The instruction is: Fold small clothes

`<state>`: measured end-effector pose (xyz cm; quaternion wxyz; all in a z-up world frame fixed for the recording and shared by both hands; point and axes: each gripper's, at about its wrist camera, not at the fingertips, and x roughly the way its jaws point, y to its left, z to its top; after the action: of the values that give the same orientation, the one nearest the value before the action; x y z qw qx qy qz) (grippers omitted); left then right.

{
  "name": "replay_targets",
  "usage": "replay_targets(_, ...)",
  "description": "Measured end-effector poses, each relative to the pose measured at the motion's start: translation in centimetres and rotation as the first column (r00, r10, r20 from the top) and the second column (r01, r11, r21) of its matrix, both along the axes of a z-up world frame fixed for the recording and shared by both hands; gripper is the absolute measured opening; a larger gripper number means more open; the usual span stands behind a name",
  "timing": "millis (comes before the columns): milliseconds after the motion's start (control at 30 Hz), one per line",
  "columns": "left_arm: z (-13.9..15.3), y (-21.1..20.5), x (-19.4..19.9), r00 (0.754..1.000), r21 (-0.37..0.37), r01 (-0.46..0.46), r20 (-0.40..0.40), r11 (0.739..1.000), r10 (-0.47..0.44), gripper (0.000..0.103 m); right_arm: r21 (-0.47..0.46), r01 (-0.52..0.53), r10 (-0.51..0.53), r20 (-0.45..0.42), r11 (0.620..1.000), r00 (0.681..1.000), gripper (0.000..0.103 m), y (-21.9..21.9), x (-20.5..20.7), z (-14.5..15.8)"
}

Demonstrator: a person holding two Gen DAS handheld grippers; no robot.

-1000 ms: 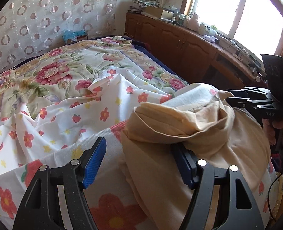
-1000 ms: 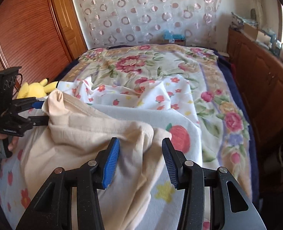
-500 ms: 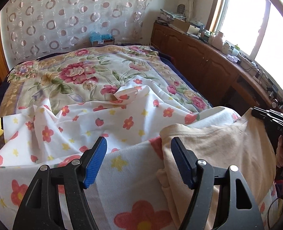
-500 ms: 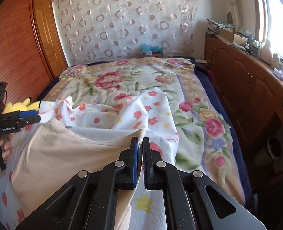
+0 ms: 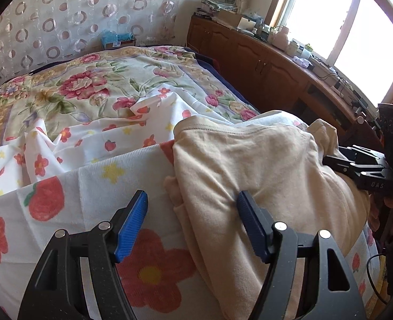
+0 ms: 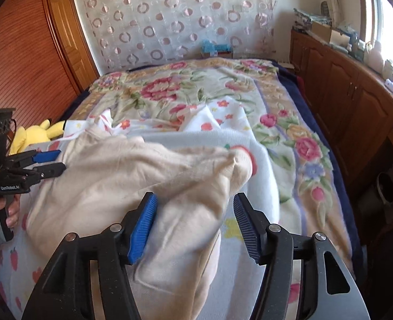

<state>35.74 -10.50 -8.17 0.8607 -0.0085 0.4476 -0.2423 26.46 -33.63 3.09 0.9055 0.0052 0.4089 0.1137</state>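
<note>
Flowery bed with a tan shirt on it.
Both the left gripper and the right gripper sit wide open over the shirt, holding nothing.

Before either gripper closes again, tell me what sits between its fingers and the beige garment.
Nothing visible does. The beige garment already lies between the open pads of the right gripper, and its left edge sits between the open pads of the left gripper, on the strawberry-print towel.
</note>
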Motion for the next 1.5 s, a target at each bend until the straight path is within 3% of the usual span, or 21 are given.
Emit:
replay_targets(100,-0.3,-0.2,0.0,1.000,-0.014,0.003,-0.016,1.000,-0.003,0.069,0.004,0.006,-0.006,-0.041,1.000,0.999,0.062,0.0,1.3,-0.6)
replay_targets(167,-0.4,-0.4,0.0,1.000,-0.022,0.012,-0.012,1.000,-0.012,0.063,0.025,0.010,-0.009,-0.045,1.000,0.999,0.062,-0.2,2.1,-0.4)
replay_targets(300,-0.4,-0.5,-0.1,0.999,-0.058,0.035,-0.023,0.998,-0.036,0.041,0.035,-0.009,0.010,-0.044,0.999,0.999,0.061,-0.2,2.6,-0.3)
replay_targets(400,-0.5,-0.6,0.0,0.997,-0.087,0.051,-0.048,0.995,-0.055,0.018,0.060,-0.071,0.074,-0.043,0.996,0.996,0.040,0.3,2.5,-1.1)
replay_targets(433,-0.3,-0.6,-0.1,0.997,-0.092,0.056,-0.046,0.994,-0.060,0.015,0.066,-0.085,0.088,-0.045,0.994,0.995,0.031,0.2,2.6,-1.2)
replay_targets(533,1.1,-0.4,-1.2,0.998,-0.096,0.069,-0.003,0.993,-0.069,0.014,0.080,-0.142,0.145,-0.041,0.987,0.989,0.019,-0.1,2.8,-1.2)
replay_targets(700,5.3,1.3,-4.4,0.993,-0.150,0.076,0.097,0.986,-0.062,0.013,0.062,-0.169,0.164,0.081,0.984,0.983,0.015,-0.6,1.2,0.5)
replay_targets(867,9.1,5.4,-8.2,0.980,-0.186,0.030,0.197,0.982,0.007,0.013,0.057,-0.209,0.194,0.197,0.976,0.961,0.014,0.9,-0.6,3.2)
replay_targets(1033,10.6,11.4,-11.5,0.958,-0.172,-0.071,0.262,0.982,0.115,0.013,0.027,-0.312,0.295,0.259,0.950,0.920,0.014,5.0,-0.7,4.9)
replay_targets(1167,10.3,17.2,-13.8,0.928,-0.165,-0.194,0.290,0.967,0.236,0.013,-0.022,-0.415,0.403,0.285,0.910,0.869,0.014,10.5,0.6,5.9)
replay_targets(1500,6.1,28.6,-17.5,0.813,-0.165,-0.478,0.291,0.863,0.505,0.013,-0.193,-0.617,0.646,0.258,0.763,0.718,0.014,27.9,7.8,5.8)
